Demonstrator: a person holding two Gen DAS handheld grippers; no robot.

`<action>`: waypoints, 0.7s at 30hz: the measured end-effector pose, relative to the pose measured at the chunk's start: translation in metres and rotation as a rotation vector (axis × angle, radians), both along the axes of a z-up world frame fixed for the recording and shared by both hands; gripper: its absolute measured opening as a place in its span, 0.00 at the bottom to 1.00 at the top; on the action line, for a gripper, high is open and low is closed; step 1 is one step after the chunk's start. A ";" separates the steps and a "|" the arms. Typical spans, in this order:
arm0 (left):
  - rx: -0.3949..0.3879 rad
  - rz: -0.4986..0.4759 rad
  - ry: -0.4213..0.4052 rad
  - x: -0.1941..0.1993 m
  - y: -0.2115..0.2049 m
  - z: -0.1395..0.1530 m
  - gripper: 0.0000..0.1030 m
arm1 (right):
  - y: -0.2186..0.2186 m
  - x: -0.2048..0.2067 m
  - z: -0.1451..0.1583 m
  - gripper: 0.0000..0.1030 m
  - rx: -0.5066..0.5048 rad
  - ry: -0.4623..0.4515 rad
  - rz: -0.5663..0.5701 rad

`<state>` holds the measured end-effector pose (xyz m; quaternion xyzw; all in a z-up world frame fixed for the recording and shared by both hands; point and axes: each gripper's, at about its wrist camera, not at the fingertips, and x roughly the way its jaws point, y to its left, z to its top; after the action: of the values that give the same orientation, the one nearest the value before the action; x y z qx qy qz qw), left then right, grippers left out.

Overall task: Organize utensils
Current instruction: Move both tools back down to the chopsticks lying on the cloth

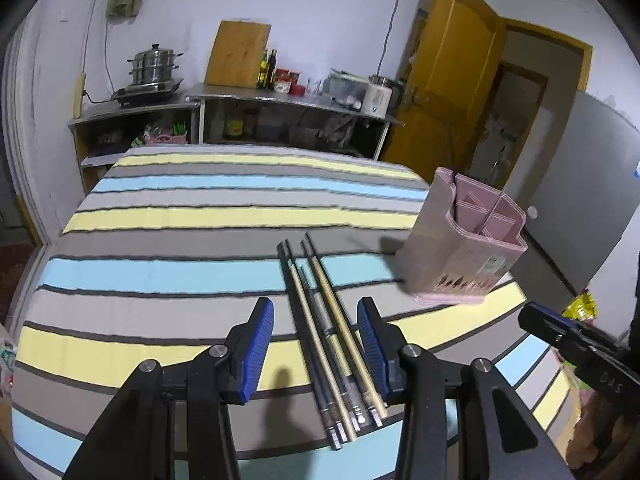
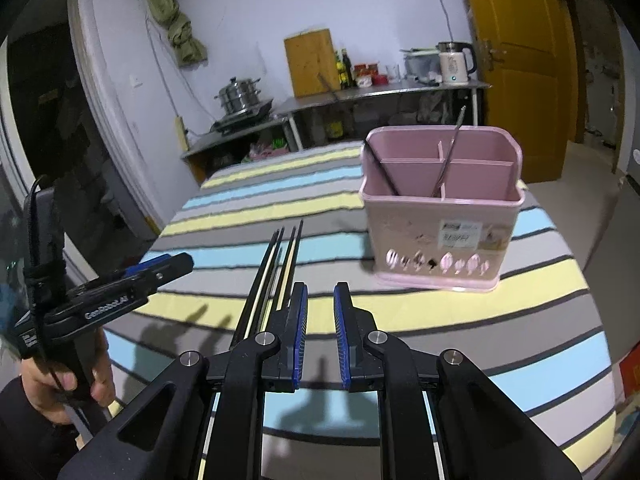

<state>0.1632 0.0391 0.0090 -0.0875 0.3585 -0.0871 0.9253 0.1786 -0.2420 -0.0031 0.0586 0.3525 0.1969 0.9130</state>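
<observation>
left hand-held gripper (image 1: 316,344): jaws apart, about half wide, nothing gripped; chopsticks lie between the pads, untouched
right hand-held gripper (image 2: 321,332): narrow gap, empty, above the striped cloth (image 1: 160,276)
chopsticks (image 1: 328,332): bundle flat on the desk, tips toward 12 o'clock
pink utensil holder (image 2: 440,216): upright, at 2 o'clock from the chopsticks, two utensils inside

Black hand-held gripper (image 2: 320,322), blue ribbed pads (image 2: 301,330)

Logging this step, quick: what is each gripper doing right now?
Left gripper: open, jaws either side of the chopsticks on the striped cloth, not pressing on them.
Right gripper: open, narrow gap, nothing between its jaws.
</observation>
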 end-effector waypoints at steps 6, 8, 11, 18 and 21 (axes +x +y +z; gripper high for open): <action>0.025 0.019 0.077 0.020 0.003 -0.035 0.42 | 0.011 0.008 -0.018 0.13 -0.009 0.045 0.022; 0.029 0.026 0.097 0.029 0.003 -0.046 0.42 | 0.014 0.012 -0.023 0.13 -0.015 0.059 0.027; 0.036 0.035 0.130 0.043 0.002 -0.062 0.42 | 0.018 0.018 -0.031 0.13 -0.020 0.078 0.033; 0.067 0.026 0.170 0.062 -0.008 -0.084 0.42 | 0.026 0.032 -0.045 0.13 -0.030 0.110 0.047; 0.086 0.033 0.151 0.062 -0.010 -0.085 0.42 | 0.029 0.036 -0.049 0.13 -0.035 0.115 0.053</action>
<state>0.2253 0.0293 -0.0762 -0.0598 0.4293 -0.0496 0.8998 0.2142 -0.2125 -0.0516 0.0443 0.4092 0.2112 0.8866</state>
